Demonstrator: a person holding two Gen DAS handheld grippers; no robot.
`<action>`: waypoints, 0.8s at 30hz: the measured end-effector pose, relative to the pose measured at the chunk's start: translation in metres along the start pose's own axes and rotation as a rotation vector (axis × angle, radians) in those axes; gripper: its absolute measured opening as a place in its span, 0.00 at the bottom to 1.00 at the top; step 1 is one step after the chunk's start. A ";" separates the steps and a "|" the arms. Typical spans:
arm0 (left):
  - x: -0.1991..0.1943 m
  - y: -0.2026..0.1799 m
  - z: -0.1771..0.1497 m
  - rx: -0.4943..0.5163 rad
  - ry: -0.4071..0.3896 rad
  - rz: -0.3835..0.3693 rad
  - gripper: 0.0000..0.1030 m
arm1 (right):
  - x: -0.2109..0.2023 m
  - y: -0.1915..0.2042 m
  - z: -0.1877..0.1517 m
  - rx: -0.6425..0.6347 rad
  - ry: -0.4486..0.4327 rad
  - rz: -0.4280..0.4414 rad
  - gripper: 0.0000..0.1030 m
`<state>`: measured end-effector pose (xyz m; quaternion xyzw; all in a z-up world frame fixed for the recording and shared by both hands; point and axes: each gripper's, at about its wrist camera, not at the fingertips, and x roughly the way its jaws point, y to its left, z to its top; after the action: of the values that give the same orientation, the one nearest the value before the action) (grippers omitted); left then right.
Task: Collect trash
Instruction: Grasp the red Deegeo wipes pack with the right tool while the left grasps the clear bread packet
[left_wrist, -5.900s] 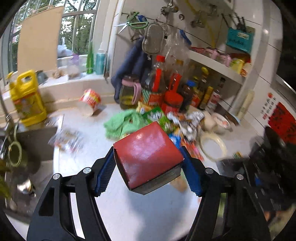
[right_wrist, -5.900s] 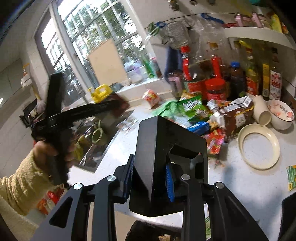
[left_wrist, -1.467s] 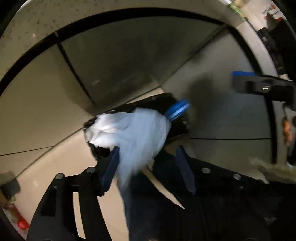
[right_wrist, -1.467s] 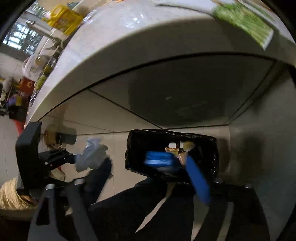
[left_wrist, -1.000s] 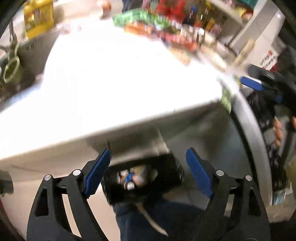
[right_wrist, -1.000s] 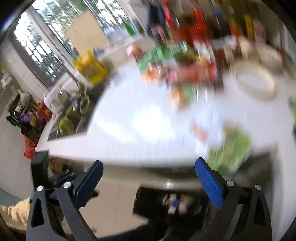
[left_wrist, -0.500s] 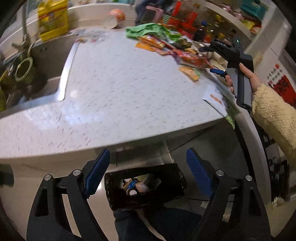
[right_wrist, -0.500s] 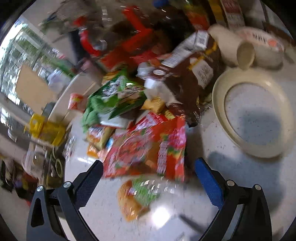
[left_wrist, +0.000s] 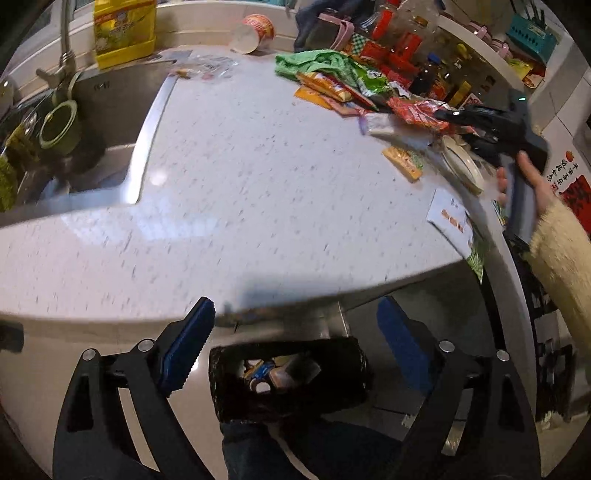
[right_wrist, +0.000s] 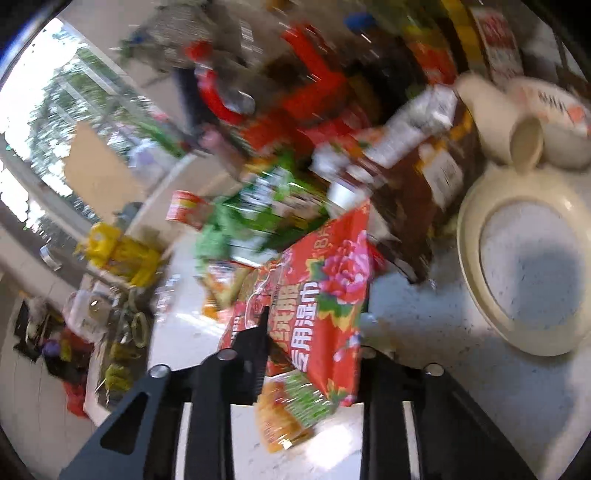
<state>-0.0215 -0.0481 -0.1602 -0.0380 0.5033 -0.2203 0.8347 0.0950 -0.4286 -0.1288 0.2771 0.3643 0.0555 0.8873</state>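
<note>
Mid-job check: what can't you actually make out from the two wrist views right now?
- Right wrist view: the right gripper blue pads, hidden behind the red wet-wipes pack it has clamped.
- Right wrist view: bottles and jars behind the pile, smeared by motion blur.
- Left wrist view: items in the black bin, too small to name.
- Left wrist view: bin's base, hidden by a trouser leg.

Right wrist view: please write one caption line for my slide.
Right gripper shut on red floral wet-wipes packet beside cream ring.
</note>
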 end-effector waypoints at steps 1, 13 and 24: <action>0.003 -0.003 0.007 0.008 -0.005 -0.002 0.85 | -0.011 0.006 0.000 -0.020 -0.017 0.019 0.16; 0.093 -0.079 0.148 0.198 -0.002 -0.106 0.85 | -0.120 0.023 -0.022 0.009 -0.146 0.100 0.16; 0.193 -0.160 0.200 0.756 0.176 -0.057 0.85 | -0.159 -0.011 -0.053 0.124 -0.150 0.083 0.17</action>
<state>0.1740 -0.3021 -0.1756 0.2773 0.4549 -0.4159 0.7370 -0.0575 -0.4621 -0.0680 0.3499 0.2877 0.0486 0.8902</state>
